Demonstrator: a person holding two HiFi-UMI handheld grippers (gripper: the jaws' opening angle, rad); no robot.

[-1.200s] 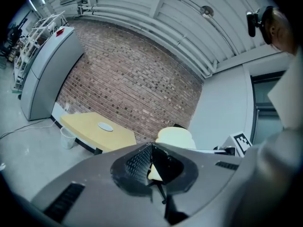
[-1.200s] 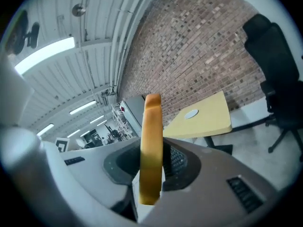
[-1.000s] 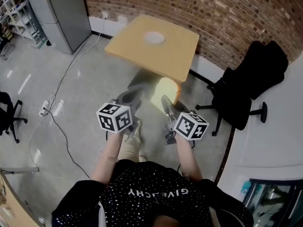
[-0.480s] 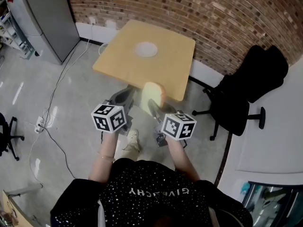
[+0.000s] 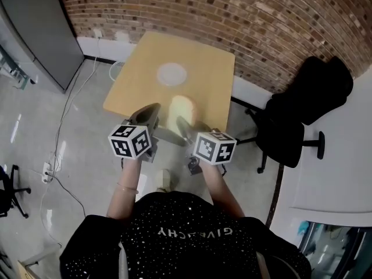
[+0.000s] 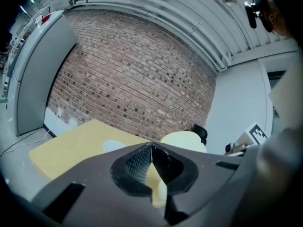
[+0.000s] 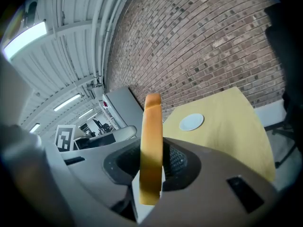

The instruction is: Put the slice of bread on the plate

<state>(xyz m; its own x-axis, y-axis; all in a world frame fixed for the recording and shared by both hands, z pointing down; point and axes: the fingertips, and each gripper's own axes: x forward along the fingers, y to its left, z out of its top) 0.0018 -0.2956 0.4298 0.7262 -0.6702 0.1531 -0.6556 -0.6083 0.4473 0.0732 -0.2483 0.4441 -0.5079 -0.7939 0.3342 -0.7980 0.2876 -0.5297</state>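
Right gripper (image 5: 182, 122) pinches the pale tan bread slice (image 5: 182, 107), left gripper (image 5: 152, 109) closed empty; lower it flat over the round white plate (image 5: 172, 73)

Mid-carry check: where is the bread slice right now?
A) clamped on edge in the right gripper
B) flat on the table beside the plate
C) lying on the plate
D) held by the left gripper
A: the right gripper view shows the bread slice standing on edge between the pads of the right gripper, apart from the plate ahead on the table.
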